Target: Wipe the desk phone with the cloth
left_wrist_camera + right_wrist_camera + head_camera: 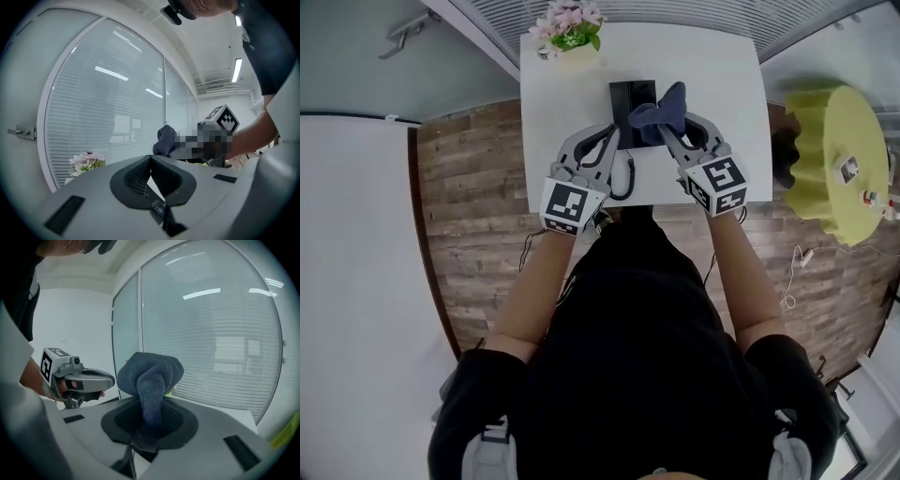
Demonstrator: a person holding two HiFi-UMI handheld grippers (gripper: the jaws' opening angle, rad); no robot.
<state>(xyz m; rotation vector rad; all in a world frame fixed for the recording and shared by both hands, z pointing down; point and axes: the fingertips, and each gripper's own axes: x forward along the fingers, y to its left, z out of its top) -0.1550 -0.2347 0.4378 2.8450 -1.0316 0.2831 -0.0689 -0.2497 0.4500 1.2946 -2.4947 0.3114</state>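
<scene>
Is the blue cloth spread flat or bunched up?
Bunched up. The dark blue terry cloth is pinched in the right claw, bulging into a rounded lump beyond its jaws.

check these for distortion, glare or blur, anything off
Head view: sharp, evenly lit, table bright white. Left gripper view: heavy fisheye, dark corners, lamp streaks on the glass wall. Right gripper view: same fisheye and streaks, cloth crisp.

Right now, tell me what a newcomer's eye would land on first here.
The dark blue cloth, bunched and clamped in the right gripper, stands out first, held over the black desk phone on the white table. Pink flowers sit at the table's far left corner.
</scene>
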